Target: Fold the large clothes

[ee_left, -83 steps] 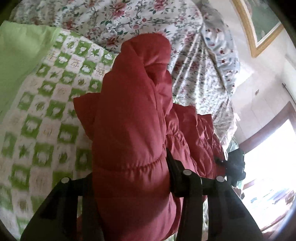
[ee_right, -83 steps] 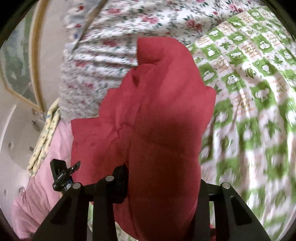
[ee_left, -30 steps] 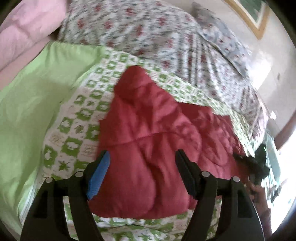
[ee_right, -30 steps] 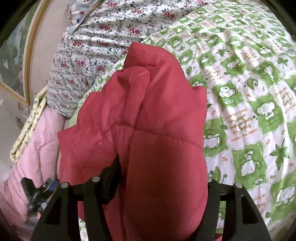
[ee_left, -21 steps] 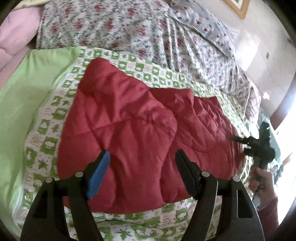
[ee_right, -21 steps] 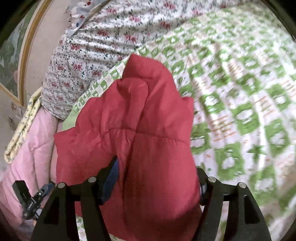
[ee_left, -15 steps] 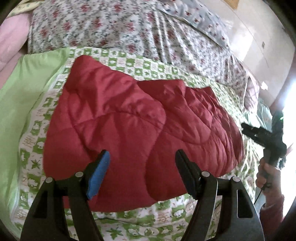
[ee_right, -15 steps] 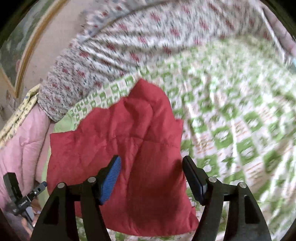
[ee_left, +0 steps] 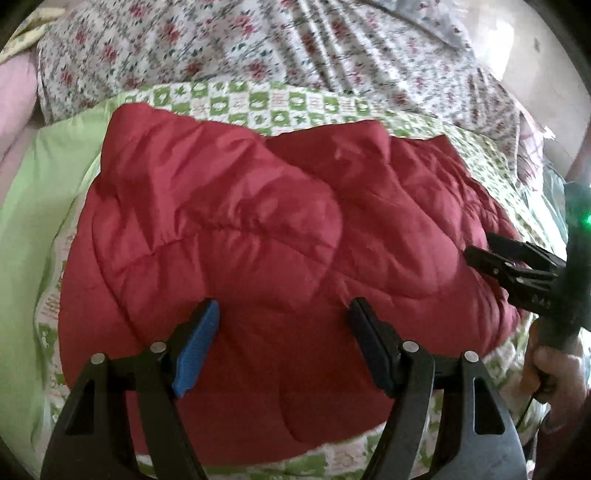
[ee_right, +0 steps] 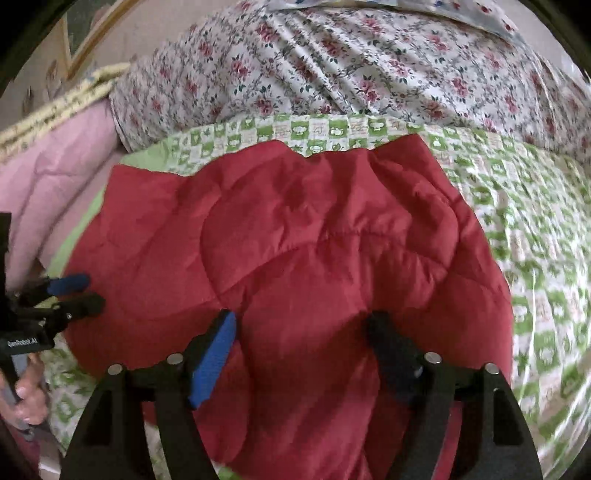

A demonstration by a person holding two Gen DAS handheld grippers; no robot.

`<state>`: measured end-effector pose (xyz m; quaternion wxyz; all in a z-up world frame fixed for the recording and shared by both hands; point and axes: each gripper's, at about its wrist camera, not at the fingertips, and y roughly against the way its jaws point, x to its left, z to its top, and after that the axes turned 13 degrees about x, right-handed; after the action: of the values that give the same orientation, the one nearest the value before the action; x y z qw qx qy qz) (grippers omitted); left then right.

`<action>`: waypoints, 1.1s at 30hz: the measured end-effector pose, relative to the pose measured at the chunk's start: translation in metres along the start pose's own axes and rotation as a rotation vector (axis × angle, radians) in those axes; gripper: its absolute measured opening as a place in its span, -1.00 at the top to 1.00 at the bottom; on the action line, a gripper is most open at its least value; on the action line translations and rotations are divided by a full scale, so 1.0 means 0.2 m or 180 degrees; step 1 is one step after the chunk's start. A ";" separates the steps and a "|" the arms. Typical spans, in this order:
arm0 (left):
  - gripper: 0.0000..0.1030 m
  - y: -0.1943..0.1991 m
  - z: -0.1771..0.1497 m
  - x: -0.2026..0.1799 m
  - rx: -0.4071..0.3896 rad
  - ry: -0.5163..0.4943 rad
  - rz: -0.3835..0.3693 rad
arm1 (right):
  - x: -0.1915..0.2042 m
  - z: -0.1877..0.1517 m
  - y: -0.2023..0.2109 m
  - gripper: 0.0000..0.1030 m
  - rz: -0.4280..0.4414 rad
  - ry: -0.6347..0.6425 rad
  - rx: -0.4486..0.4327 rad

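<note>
A red quilted padded garment (ee_left: 258, 236) lies folded in a puffy block on the green-and-white patterned bedspread (ee_left: 295, 101); it also fills the right wrist view (ee_right: 314, 240). My left gripper (ee_left: 284, 314) is open and empty, its jaws wide apart above the garment's near edge. My right gripper (ee_right: 303, 325) is open and empty too, above the garment's near right part. Each gripper shows in the other's view: the right one (ee_left: 480, 251) at the garment's right end, the left one (ee_right: 85, 290) at its left end.
A floral sheet (ee_right: 351, 66) covers the far part of the bed. A pink quilt (ee_right: 51, 177) lies at the left. A plain light-green cloth (ee_left: 33, 192) borders the bedspread's left side. A framed picture (ee_right: 92, 33) hangs on the wall.
Both grippers held the bunched garment up, then let go. The garment now lies flat on the bedspread and both grippers have drawn back, open.
</note>
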<state>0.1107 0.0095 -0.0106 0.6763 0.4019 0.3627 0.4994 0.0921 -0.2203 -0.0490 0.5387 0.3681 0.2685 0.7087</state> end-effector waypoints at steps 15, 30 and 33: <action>-0.42 -0.20 0.29 0.23 0.0147 0.0594 0.0112 | -0.04 0.33 -0.23 -0.59 -0.0145 -0.0172 0.0174; -0.45 -0.38 0.57 0.58 0.0415 0.1296 -0.0030 | -0.27 0.49 -0.40 -0.59 0.0189 -0.0802 0.0483; -0.45 -0.33 0.53 0.58 0.0358 0.1280 -0.0058 | -0.28 0.49 -0.41 -0.59 0.0218 -0.0860 0.0481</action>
<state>0.2586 0.0898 -0.0360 0.5713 0.3281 0.5213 0.5424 0.2265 -0.2538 -0.0683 0.5161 0.5085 0.2334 0.6485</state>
